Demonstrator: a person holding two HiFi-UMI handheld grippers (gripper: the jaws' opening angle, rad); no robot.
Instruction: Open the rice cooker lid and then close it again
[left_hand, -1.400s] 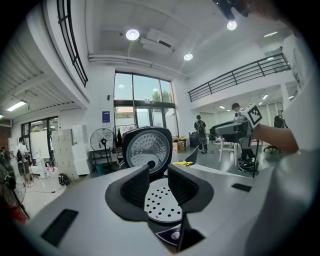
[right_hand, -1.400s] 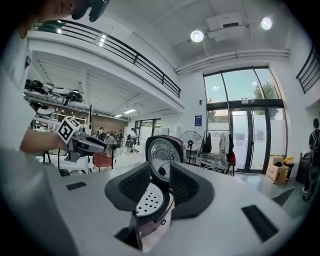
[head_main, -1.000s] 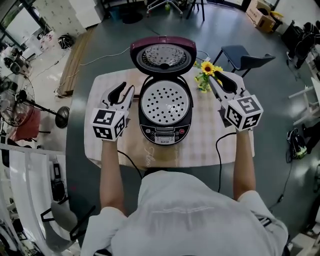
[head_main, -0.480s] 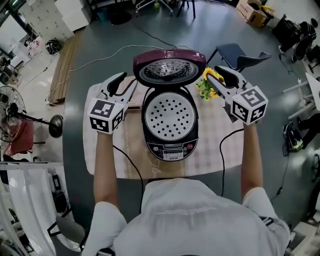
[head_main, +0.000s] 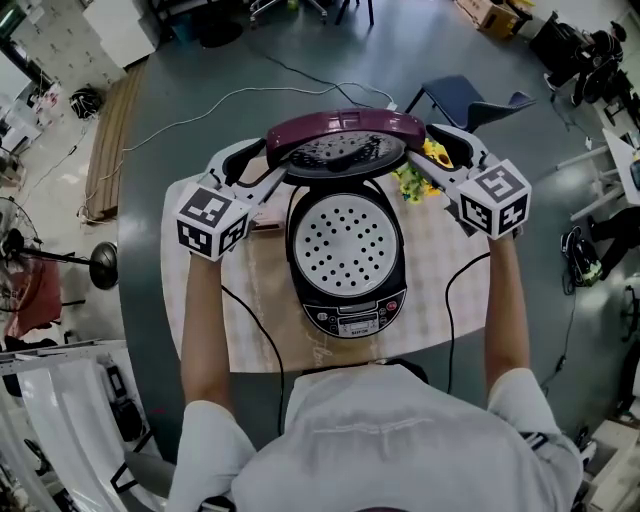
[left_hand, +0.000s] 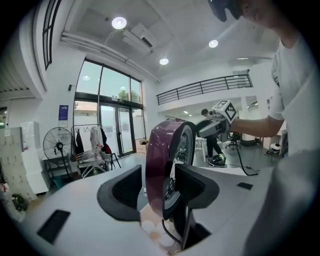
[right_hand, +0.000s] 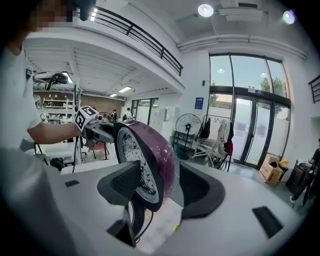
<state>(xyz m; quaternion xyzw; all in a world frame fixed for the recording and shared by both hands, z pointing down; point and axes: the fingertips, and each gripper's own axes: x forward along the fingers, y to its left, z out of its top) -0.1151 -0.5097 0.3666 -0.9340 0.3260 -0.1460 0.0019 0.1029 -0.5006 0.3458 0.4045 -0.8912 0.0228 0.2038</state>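
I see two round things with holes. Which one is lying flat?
The pale tray inside the cooker, with big spaced holes, lies flat. The other, a metal plate with tiny holes, sits under the raised purple lid.

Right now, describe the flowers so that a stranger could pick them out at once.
Find the table with the checked cloth; a rice cooker stands in its middle, its purple lid raised. Just right of the cooker, towards the far edge, is a small bunch of flowers. They are the only yellow and green thing on the cloth.
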